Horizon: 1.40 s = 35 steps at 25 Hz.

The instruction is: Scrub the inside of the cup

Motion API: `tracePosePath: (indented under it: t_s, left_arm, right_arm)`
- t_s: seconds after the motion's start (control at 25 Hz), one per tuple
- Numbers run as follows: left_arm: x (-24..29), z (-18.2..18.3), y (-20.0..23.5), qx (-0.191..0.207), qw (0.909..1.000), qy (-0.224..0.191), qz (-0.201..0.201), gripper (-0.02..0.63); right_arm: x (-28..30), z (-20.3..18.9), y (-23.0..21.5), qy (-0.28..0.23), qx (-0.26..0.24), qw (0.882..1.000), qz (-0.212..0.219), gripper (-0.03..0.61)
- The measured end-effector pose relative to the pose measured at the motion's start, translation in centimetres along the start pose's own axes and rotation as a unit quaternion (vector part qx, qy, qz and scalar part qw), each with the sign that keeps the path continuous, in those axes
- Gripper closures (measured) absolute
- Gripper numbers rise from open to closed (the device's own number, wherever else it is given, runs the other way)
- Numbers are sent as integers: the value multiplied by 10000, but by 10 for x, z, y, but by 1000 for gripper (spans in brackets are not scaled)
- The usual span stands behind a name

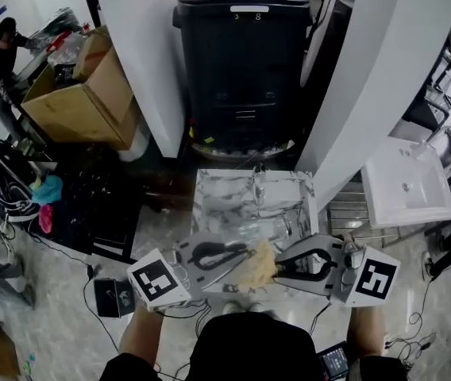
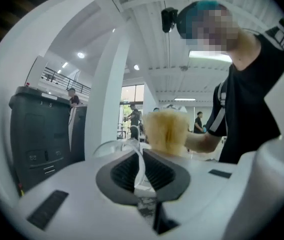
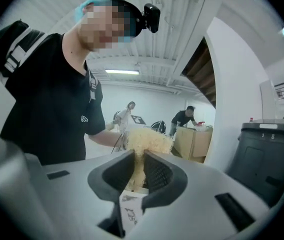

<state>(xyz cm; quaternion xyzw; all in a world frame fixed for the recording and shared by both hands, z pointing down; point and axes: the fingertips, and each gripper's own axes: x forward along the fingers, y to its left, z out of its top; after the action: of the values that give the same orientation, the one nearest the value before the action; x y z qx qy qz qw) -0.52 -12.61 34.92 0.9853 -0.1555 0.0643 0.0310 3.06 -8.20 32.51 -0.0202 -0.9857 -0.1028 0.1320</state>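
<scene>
I have both things up off the marble desk (image 1: 217, 193), in front of my chest. My left tongs (image 2: 139, 156) are squeezed almost together on the thin clear wall of the cup (image 2: 109, 146), pinching it at the rim. My right tongs (image 3: 138, 159) are clamped on a pale yellow, fibrous scrubber (image 3: 144, 139), whose tuft sticks out past the tips.

From the head view, the two pairs of tongs point at each other and the scrubber (image 1: 259, 267) sits between them, so I judge this to be the step of bringing the scrubber to the cup's mouth. Next I need to line the tuft up with the opening, push it inside and turn it against the inner wall. My left grip has to stay firm, because a thin rim can slip or twist under that push.

The cup is hard to read. It is see-through, and only a curved edge of it shows in the left gripper view. I cannot tell where its base is, or whether the scrubber is already touching or inside it. From above, the scrubber covers the spot where they meet.
</scene>
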Motion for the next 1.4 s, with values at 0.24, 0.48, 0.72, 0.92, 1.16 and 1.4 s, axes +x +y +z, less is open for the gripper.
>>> tracePosePath:
  t_s: [0.24, 0.48, 0.72, 0.92, 1.16, 1.4]
  left_arm:
    - [13, -19, -31, 21, 9978, 273, -602, 586]
    - [5, -20, -74, 794, 9845, 259, -1541, 586]
    - [-19, 7, -76, -286, 9858, -876, -1406, 587]
    - [-35, 28, -28, -267, 9844, -1528, -833, 588]
    - [-29, 10, 3, -102, 9951, -954, -231, 588]
    - [-14, -20, -11, 55, 9993, -205, -306, 587]
  right_arm:
    - [-1, -4, -19, 336, -319, 9989, -61, 514]
    - [1, -5, -36, 200, -93, 9997, -117, 514]
    - [1, -46, -46, 515, 285, 9982, -114, 515]
    - [7, -45, -25, 148, 620, 9979, 84, 515]
    - [22, -36, 0, 401, 154, 9989, 190, 517]
    - [9, -16, -13, 302, -159, 9985, -429, 518]
